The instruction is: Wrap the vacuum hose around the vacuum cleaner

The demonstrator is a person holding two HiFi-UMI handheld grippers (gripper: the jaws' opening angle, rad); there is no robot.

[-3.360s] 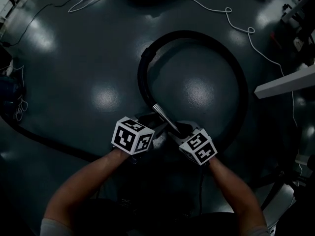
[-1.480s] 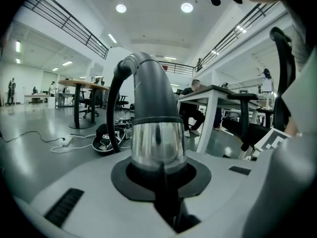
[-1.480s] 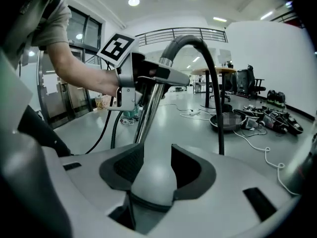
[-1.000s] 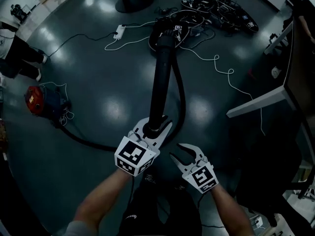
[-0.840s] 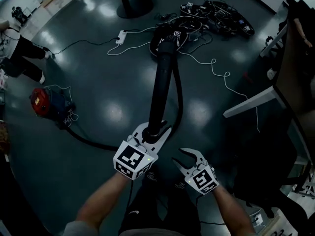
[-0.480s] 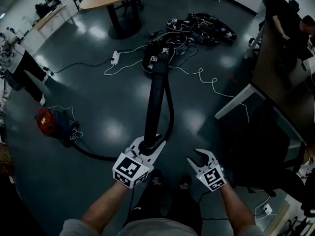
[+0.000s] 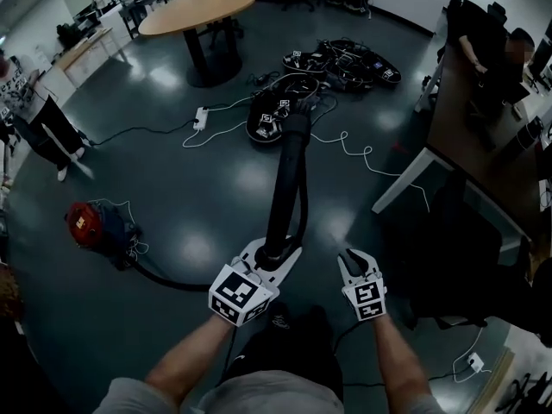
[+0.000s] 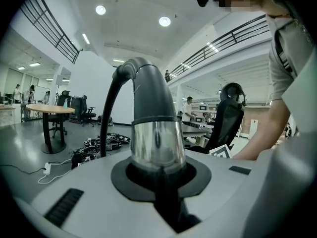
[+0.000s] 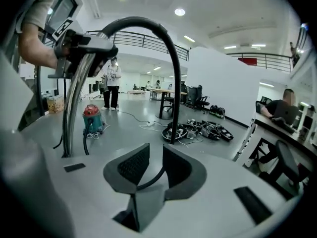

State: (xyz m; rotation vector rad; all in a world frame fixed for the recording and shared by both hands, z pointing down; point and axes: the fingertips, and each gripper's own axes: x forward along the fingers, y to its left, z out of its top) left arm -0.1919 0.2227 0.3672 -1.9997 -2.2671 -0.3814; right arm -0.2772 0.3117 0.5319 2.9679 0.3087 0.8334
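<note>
My left gripper (image 7: 274,259) is shut on the chrome lower end of the vacuum's black wand (image 7: 289,184), which rises away from me. In the left gripper view the chrome tube (image 8: 157,143) sits clamped between the jaws. The black hose (image 7: 164,276) runs from the wand across the floor to the red vacuum cleaner (image 7: 89,223) at the left. My right gripper (image 7: 358,258) hovers beside the wand to the right. Its jaws have just been closing; a narrow gap remains and nothing is between them (image 9: 154,168). The right gripper view shows the hose arc (image 9: 171,58) and the vacuum cleaner (image 9: 92,118).
A round wooden table (image 7: 198,9) stands at the back. A pile of black gear (image 7: 332,63) and white cords with a power strip (image 7: 200,119) lie on the floor ahead. A desk (image 7: 470,123) with a seated person is at the right; a person (image 7: 39,123) stands at the left.
Both grippers have risen from the floor, the left one carrying the wand up. The right gripper's jaws stand closer together than half a second ago. More of the room now shows.
</note>
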